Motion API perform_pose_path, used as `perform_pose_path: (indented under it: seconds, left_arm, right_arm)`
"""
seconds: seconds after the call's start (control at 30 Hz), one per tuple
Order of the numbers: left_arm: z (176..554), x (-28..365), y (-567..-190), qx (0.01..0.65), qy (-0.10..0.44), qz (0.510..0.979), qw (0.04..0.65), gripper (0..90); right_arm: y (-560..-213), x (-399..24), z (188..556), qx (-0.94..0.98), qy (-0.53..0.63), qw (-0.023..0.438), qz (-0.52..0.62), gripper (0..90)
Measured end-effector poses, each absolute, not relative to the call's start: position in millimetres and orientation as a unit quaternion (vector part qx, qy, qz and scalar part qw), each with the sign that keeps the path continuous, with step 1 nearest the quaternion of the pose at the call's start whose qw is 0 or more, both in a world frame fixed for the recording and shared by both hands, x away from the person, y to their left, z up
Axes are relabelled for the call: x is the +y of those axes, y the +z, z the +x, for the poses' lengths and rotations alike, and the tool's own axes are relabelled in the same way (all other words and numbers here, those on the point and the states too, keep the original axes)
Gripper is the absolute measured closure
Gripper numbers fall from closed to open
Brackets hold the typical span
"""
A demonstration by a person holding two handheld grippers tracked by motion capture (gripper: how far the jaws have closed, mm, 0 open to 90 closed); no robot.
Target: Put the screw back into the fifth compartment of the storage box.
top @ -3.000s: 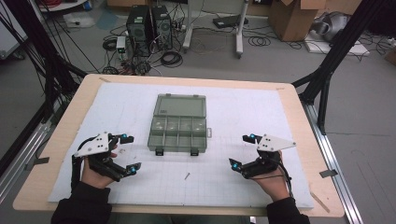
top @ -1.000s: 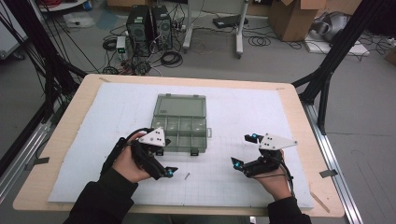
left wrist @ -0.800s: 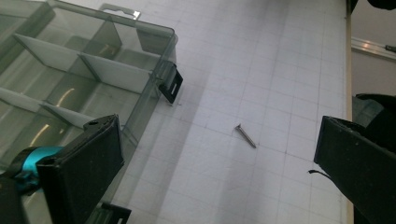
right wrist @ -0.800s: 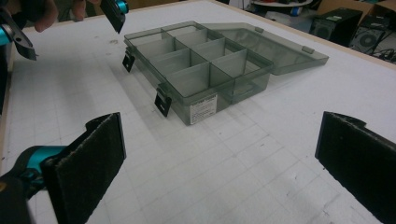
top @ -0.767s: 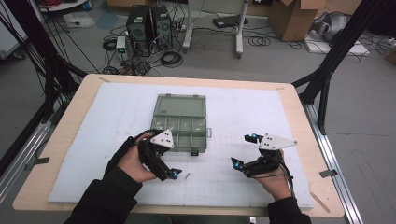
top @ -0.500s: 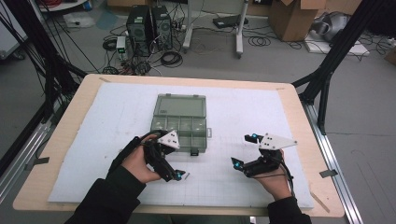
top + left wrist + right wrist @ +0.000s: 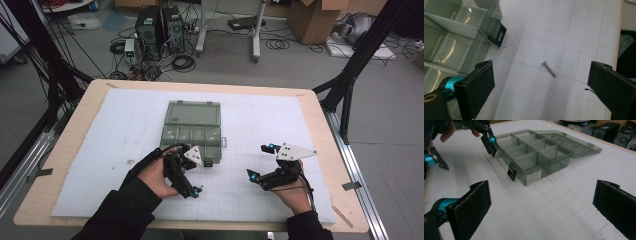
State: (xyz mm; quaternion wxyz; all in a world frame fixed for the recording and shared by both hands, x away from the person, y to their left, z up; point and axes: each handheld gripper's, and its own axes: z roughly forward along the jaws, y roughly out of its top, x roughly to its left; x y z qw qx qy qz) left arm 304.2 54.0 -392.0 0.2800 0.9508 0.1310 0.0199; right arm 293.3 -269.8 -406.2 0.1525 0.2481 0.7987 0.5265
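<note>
Left gripper is spread, its jaws just closing slightly, nothing pinched. The screw lies flat on the worktop between them, near the open compartment box. Judged light, rigid, slippery; best pinched mid-shank. Right gripper is spread, empty.

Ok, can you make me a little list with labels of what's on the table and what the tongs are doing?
work: picking up a small screw
screw: flat on the white mat, between the left tongs, untouched
left tongs: open, jaws just closing a little
right tongs: open, holding nothing
box: clear green, lid open, compartments look empty
mat: white, gridded
</note>
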Motion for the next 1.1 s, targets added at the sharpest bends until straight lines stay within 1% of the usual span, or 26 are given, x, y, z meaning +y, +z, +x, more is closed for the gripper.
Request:
perform_pose_path:
  seconds: [0.07,0.1,0.2,0.23,0.4,1.1]
  left_arm:
    - [304.4,50.9,-394.3,0.131,0.017,0.953,0.272,9.2]
    - [304.3,49.5,-395.2,0.13,0.015,0.955,0.267,11.5]
    - [303.6,45.4,-397.8,0.129,0.018,0.958,0.256,12.7]
    - [303.3,44.2,-399.0,0.131,0.018,0.959,0.253,15.0]
    - [303.5,38.9,-403.4,0.124,0.022,0.965,0.229,17.8]
    - [303.8,24.5,-408.2,0.11,0.019,0.976,0.185,34.7]
  right_arm:
    - [-406.5,-269.7,293.4,0.799,0.526,0.153,0.248,0.6]
    - [-406.5,-269.6,293.3,0.799,0.526,0.152,0.248,0.6]
    - [-406.4,-269.8,293.5,0.799,0.526,0.152,0.247,0.6]
    - [-406.4,-270.0,293.5,0.799,0.526,0.152,0.246,0.6]
    - [-406.6,-269.9,293.6,0.8,0.526,0.152,0.247,0.6]
    - [-408.0,-268.7,294.6,0.804,0.521,0.149,0.246,0.6]
